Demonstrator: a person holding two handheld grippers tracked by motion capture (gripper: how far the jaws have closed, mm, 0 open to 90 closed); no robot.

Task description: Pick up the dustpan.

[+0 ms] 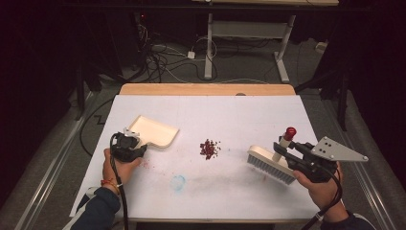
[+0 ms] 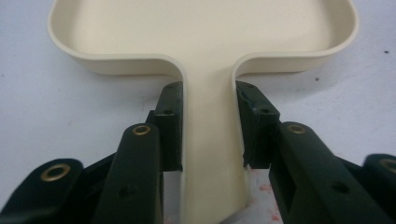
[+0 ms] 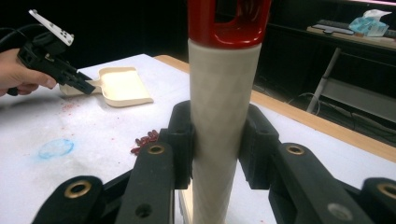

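Left jaws: the left gripper [image 2: 208, 140] is closed on the flat handle of the cream dustpan [image 2: 205, 32]; both black pads press against the two sides of the handle, just below the place where it widens into the pan.
Right jaws: the right gripper [image 3: 217, 149] is closed on the pale round handle of the brush [image 3: 223, 107]; the pads touch the handle on both sides, below its red cap [image 3: 229, 21].
Dustpan: it lies flat on the white tabletop [image 1: 230, 115], near the left edge, with the open pan pointing away from the person and a little toward the middle. The pan is empty inside.
Brush: in the high view the brush [image 1: 270, 160] stands near the right edge of the tabletop, its handle tilted up and away from the person, the bristle head down at the surface. Whether the bristles truly touch the surface, I cannot tell.
Red bits: a small heap of dark red bits [image 1: 209, 148] lies about in the middle of the tabletop, between dustpan and brush, apart from both.
Marks: a pale blue smear [image 1: 178, 182] is on the surface toward the near edge, and faint red stains are close to the left hand [image 1: 119, 167].
Right hand: the right hand [image 1: 323, 184] holds its gripper near the near right corner; a grey three-cornered plate [image 1: 337, 149] sits on top.
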